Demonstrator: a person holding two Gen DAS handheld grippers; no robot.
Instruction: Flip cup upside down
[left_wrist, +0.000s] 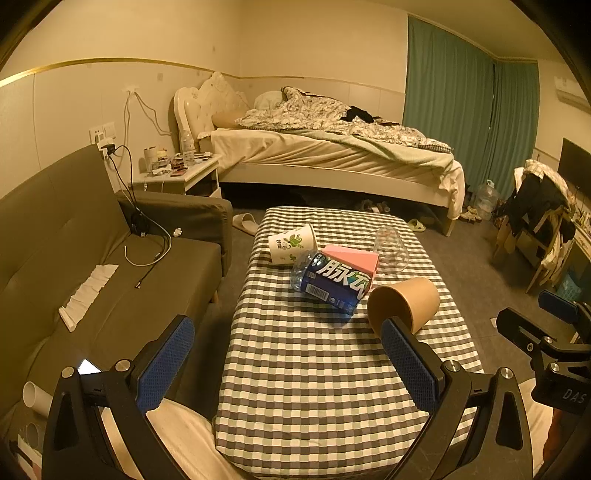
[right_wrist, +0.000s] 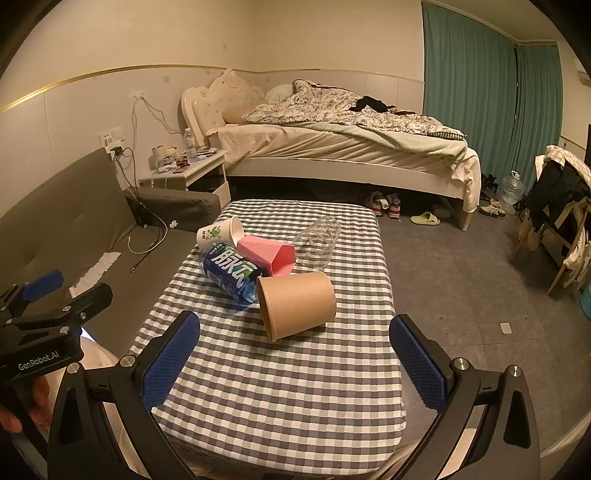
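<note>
A brown paper cup (left_wrist: 408, 301) (right_wrist: 297, 304) lies on its side on the checked table (left_wrist: 314, 369) (right_wrist: 280, 387). Behind it lie a blue-labelled plastic bottle (left_wrist: 332, 282) (right_wrist: 231, 271), a pink cup (left_wrist: 354, 260) (right_wrist: 271, 254), a white printed paper cup (left_wrist: 291, 243) (right_wrist: 219, 232) and a clear glass (left_wrist: 391, 251) (right_wrist: 319, 240), all on their sides. My left gripper (left_wrist: 288, 363) is open and empty over the table's near part. My right gripper (right_wrist: 295, 363) is open and empty, just short of the brown cup.
A grey sofa (left_wrist: 92, 258) (right_wrist: 66, 229) with cables and tissue runs along the table's left. A bed (left_wrist: 332, 147) (right_wrist: 351, 147) and nightstand (left_wrist: 177, 173) stand behind. A chair with clothes (left_wrist: 539, 214) (right_wrist: 561, 206) stands at the right. Slippers and shoes lie on the floor.
</note>
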